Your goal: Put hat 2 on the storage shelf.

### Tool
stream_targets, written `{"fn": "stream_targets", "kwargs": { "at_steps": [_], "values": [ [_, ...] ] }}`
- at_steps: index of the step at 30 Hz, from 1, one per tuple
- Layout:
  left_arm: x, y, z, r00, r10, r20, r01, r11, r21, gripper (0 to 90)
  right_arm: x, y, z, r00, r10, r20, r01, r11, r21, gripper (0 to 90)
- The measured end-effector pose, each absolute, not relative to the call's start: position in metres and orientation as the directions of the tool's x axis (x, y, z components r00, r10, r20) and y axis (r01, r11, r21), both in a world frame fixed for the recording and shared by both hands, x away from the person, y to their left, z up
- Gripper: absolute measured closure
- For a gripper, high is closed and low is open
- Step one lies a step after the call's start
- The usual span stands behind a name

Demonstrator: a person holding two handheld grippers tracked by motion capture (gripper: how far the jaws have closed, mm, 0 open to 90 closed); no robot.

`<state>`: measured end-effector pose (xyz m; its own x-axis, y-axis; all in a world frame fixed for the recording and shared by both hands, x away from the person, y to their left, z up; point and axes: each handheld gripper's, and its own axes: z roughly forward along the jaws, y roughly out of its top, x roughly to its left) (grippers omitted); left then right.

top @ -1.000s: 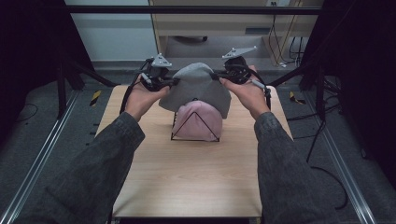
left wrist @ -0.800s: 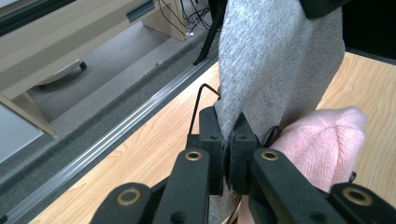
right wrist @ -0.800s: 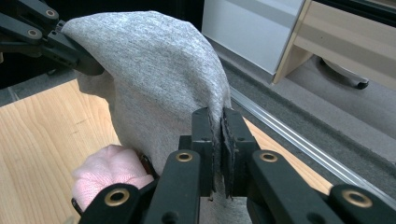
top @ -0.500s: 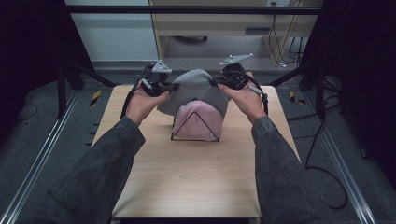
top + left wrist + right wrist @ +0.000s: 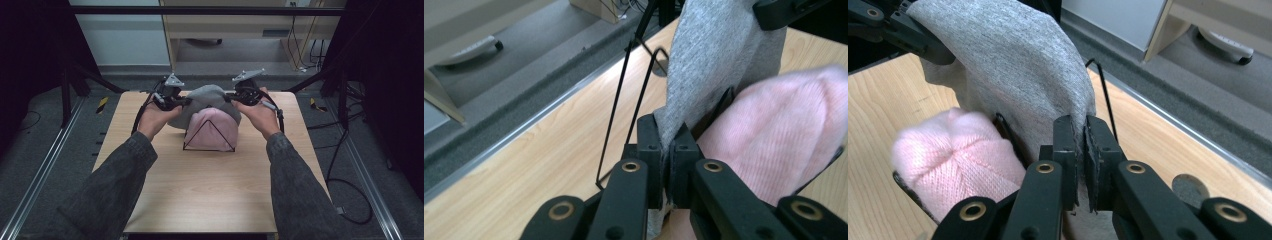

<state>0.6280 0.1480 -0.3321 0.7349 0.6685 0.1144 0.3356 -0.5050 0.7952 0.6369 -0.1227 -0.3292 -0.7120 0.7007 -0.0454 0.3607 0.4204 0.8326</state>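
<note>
Grey cloth (image 5: pixel 207 97) now higher, both grippers' fingers (image 5: pixel 663 150) pinching it.

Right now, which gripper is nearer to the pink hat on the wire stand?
Neither clearly: the left gripper is at the upper left of the pink hat, the right gripper at its upper right. Both pinch the grey hat behind it.

Heathered grey cloth (image 5: pixel 210 97) above a soft pink ribbed knit hat (image 5: pixel 210 130), on a thin black wire frame (image 5: pixel 207 148). Pale wood-grain surface (image 5: pixel 210 190) beneath. Black tool (image 5: pixel 664 145) with brass-coloured rivets; dark grey sleeves (image 5: pixel 115 185).
</note>
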Motion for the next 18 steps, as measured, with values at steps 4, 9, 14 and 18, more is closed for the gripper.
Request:
{"fn": "stream_targets", "kwargs": {
  "at_steps": [4, 9, 14, 18],
  "values": [
    [0.626, 0.150, -0.343, 0.732, 0.674, 0.101, 0.354, -0.503, 0.788, 86.7, 0.636, -0.121, -0.339, -0.703, 0.711, -0.036, 0.379, 0.416, 0.827, 84.7],
    [0.628, 0.154, -0.353, 0.719, 0.688, 0.097, 0.378, -0.505, 0.776, 86.6, 0.635, -0.119, -0.345, -0.695, 0.719, -0.027, 0.395, 0.413, 0.821, 84.0],
    [0.631, 0.157, -0.362, 0.725, 0.685, 0.071, 0.398, -0.501, 0.769, 84.4, 0.635, -0.115, -0.351, -0.699, 0.715, -0.030, 0.398, 0.424, 0.814, 84.1],
    [0.630, 0.156, -0.364, 0.725, 0.684, 0.073, 0.400, -0.505, 0.764, 81.1, 0.635, -0.116, -0.352, -0.694, 0.720, -0.028, 0.400, 0.417, 0.816, 81.6]
  ]
}}
